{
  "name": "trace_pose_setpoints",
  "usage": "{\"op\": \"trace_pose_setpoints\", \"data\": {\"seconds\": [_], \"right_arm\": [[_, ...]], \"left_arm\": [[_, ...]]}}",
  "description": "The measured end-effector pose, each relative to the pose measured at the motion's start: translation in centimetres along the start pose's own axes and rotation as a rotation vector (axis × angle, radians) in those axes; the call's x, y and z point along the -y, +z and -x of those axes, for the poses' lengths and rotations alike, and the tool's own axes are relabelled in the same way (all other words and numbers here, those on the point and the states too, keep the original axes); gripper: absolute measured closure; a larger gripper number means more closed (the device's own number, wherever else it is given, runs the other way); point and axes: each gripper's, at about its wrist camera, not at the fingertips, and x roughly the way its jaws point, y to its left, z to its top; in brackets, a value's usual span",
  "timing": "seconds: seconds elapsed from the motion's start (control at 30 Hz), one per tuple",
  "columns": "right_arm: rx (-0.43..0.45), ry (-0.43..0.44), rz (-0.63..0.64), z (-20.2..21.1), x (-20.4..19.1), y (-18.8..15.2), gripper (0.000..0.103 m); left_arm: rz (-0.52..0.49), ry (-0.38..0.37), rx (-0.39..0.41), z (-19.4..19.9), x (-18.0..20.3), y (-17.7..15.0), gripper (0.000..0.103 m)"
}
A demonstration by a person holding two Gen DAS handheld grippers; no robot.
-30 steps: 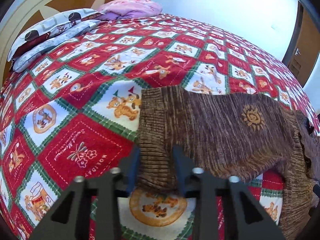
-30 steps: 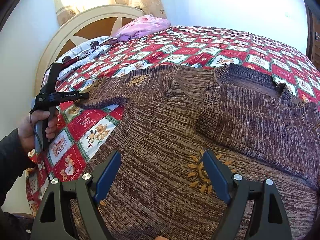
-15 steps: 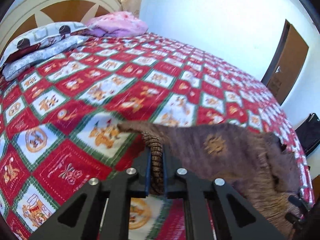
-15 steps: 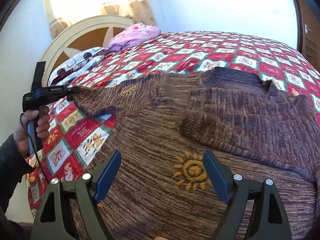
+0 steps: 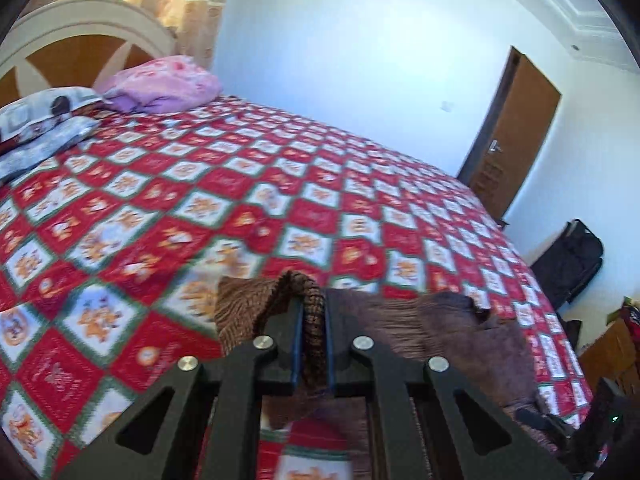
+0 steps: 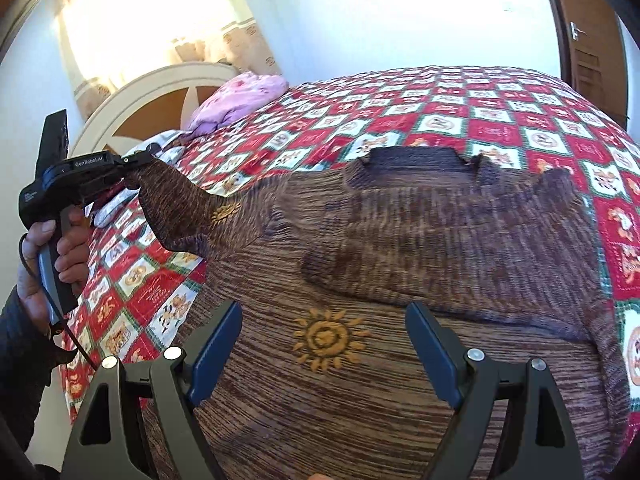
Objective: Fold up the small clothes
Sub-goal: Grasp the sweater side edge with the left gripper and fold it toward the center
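On the bedspread [image 6: 460, 120], left tool [image 5: 312, 332] pinches sweater [image 6: 360, 400] cuff.

Daylight flooded in through the curtained window [image 6: 160, 28] far above and left of the right jaws, blown out to white glare. The wall [image 5: 360, 60] beyond the left jaws took a cool bluish cast. Both fisheye views bent straight lines hard and went black at the corners. Motion blur smeared the bedspread [image 5: 240, 208] ahead of the left jaws; the sweater [image 6: 400, 240] past the right jaws was softly blurred too.
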Motion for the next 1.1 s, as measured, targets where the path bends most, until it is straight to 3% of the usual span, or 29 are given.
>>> {"op": "trace_pose_setpoints", "data": {"seconds": [0.47, 0.73, 0.87, 1.0, 1.07, 1.1], "right_arm": [[0.039, -0.026, -0.089, 2.8, 4.2, -1.2, 0.018], [0.050, -0.038, -0.125, 4.2, 5.9, -2.2, 0.018], [0.051, -0.039, -0.144, 4.3, 6.7, -2.9, 0.018], [0.023, -0.026, -0.134, 4.2, 6.8, -3.4, 0.018], [0.018, -0.027, -0.123, 4.1, 6.8, -3.4, 0.018], [0.012, -0.022, -0.124, 4.0, 6.8, -3.3, 0.018]], "left_arm": [[-0.053, -0.165, -0.026, -1.7, 10.5, 0.1, 0.094], [-0.100, -0.249, -0.105, -4.6, 16.9, -2.7, 0.097], [-0.157, -0.244, -0.150, -6.0, 19.0, -4.9, 0.097], [-0.245, -0.156, -0.131, -5.5, 18.3, -5.7, 0.096], [-0.267, -0.109, -0.131, -5.1, 16.5, -5.8, 0.092], [-0.274, -0.082, -0.129, -5.0, 15.7, -5.8, 0.082]]}}
